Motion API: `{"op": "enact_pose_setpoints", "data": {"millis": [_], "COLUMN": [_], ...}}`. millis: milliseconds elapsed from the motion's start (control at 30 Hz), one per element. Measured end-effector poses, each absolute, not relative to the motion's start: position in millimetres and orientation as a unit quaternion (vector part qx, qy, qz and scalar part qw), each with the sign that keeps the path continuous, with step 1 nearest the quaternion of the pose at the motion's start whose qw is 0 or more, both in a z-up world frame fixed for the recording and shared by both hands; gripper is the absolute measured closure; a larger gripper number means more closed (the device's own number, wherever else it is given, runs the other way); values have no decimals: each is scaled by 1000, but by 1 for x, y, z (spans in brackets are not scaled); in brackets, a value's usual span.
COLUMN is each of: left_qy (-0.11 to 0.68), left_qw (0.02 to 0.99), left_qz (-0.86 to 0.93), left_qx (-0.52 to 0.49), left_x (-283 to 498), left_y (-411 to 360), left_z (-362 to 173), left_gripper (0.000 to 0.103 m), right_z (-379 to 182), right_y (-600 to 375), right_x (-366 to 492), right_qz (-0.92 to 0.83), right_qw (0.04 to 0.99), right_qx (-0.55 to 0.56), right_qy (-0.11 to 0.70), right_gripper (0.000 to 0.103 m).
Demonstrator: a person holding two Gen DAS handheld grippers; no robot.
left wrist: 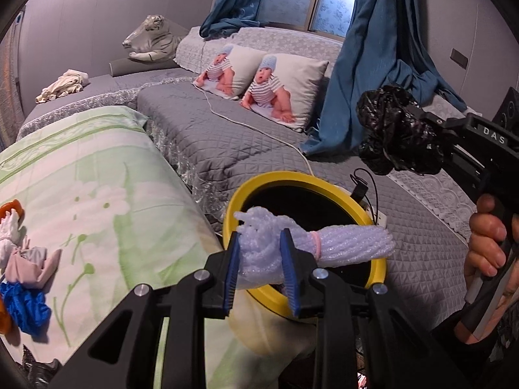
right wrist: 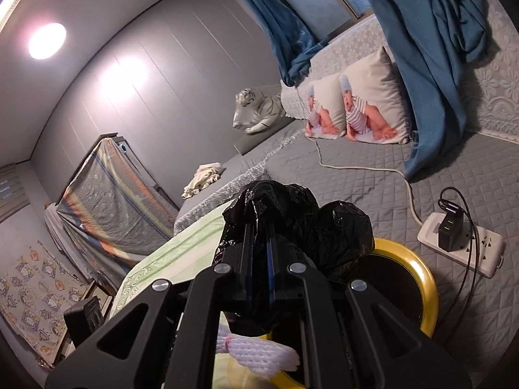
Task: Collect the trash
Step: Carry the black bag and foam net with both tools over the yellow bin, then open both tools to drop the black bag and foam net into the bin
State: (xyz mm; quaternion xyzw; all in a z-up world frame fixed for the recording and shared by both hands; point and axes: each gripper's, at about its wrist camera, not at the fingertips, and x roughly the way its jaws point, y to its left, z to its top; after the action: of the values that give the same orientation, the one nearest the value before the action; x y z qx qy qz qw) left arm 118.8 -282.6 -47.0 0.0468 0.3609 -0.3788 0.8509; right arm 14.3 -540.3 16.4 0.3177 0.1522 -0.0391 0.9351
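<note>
A wide grey quilted bed fills the scene, running from the near foreground to the far window, where blue curtains hang down onto it. On the near left lies a green floral blanket, and at its left edge sit loose scraps, among them a crumpled blue piece and some pale cloth or paper; they look like trash yet to be picked up. Farther off, two cushions printed with a baby lean by the curtains, a toy white tiger rests at the far left, and a power strip lies on the right with a white cord trailing away.

In the near middle stands a yellow-rimmed bin with a dark inside. The left gripper is pinching a white foam net bundle, tied with a pink band, and holds it across the bin's mouth, right above the opening. The right gripper, in a person's hand, is pressed tight on a crumpled black plastic bag, carried above and just to the right of the bin.

By the look of it, the task is midway: two pieces are gathered and poised at the bin but not yet dropped, and the scraps on the blanket remain.
</note>
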Motion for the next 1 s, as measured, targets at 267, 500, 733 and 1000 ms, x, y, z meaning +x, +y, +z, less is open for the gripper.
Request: {"op": "enact_pose_setpoints", "data": {"millis": [267, 500, 733, 1000], "left_qy": [382, 395, 404, 406], "left_qw": [834, 827, 821, 816], "left_qz": [-394, -396, -400, -407], "left_qx": [55, 56, 53, 54], "left_x": [117, 120, 124, 124], "left_y": [-309, -318, -322, -326], "left_z": [-63, -76, -83, -86], "left_gripper": [80, 80, 79, 78], "right_z": [-5, -16, -32, -46], "right_y": [-549, -550, -553, -555], "right_x": [29, 38, 50, 65], "right_qz": [-55, -57, -72, -76], "right_qw": [927, 922, 915, 906], "right_qx": [326, 331, 331, 337], "right_qy": [176, 192, 218, 245], "right_gripper": [97, 97, 97, 96]}}
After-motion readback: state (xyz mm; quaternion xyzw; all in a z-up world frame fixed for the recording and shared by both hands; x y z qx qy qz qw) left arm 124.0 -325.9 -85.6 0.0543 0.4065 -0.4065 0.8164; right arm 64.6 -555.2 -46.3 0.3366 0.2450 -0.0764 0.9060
